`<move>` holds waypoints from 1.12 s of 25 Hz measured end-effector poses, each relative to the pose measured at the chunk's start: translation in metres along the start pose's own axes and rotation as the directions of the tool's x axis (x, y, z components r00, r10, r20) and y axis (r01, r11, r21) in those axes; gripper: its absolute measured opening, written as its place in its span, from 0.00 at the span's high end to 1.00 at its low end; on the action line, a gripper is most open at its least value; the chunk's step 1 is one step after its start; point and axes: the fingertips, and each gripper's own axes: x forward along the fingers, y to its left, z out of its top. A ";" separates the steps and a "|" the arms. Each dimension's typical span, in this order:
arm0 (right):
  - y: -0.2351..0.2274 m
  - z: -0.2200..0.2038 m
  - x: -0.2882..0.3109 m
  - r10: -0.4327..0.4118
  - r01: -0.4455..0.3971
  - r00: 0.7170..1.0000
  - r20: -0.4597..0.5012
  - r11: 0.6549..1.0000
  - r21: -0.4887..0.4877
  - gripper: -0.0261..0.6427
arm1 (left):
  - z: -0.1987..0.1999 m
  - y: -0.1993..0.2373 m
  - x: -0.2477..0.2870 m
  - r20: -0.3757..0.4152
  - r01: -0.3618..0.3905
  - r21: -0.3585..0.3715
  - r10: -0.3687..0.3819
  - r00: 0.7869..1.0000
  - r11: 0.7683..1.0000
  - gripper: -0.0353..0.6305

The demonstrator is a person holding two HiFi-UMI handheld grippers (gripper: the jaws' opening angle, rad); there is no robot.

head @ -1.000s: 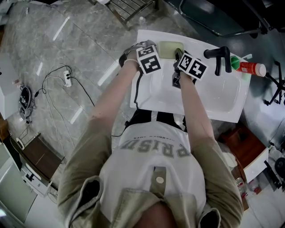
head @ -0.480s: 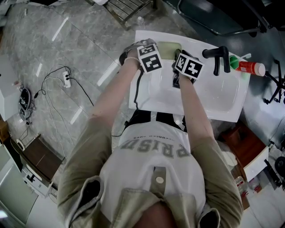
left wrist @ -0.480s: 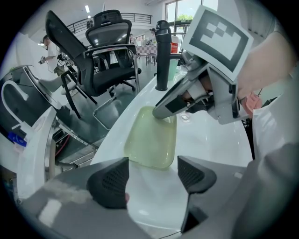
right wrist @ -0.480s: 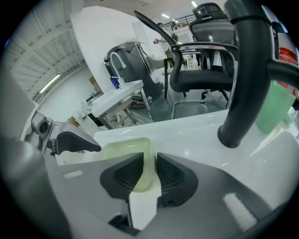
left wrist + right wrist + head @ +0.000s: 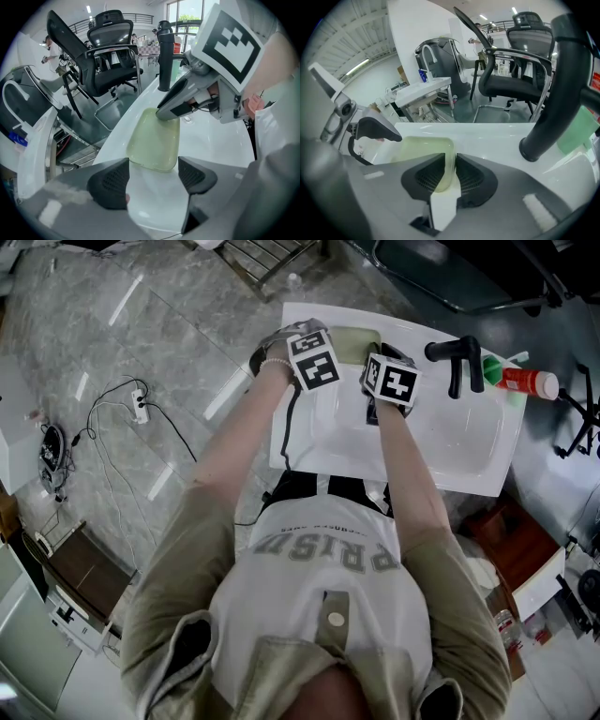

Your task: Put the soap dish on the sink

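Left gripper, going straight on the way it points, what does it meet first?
Probably the pale green soap dish just ahead of the open left gripper, though the white sink top before it might come first; depth is unclear.

Office/lab w/ swivel chairs point(image 5: 112, 56), freestanding sink point(image 5: 469, 451)

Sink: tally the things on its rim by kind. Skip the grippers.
Soap dish: 1
Tap: 1
Bottle, red with a green end: 1
Total: 3
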 end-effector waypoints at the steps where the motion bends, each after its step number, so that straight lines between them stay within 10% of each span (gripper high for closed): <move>1: 0.000 0.000 0.000 -0.005 0.005 1.000 -0.002 1.000 -0.019 0.84 | 0.000 0.000 0.000 0.000 -0.001 -0.001 0.001 1.000 1.000 0.43; 10: 0.003 0.004 0.002 -0.048 0.049 0.999 0.011 0.983 -0.175 0.84 | -0.001 0.002 0.001 0.003 -0.004 0.000 0.004 1.000 1.000 0.43; 28: -0.001 0.019 -0.005 0.020 -0.016 0.996 0.090 0.999 -0.045 0.74 | -0.001 0.011 -0.008 0.027 -0.031 0.005 0.030 0.999 1.000 0.43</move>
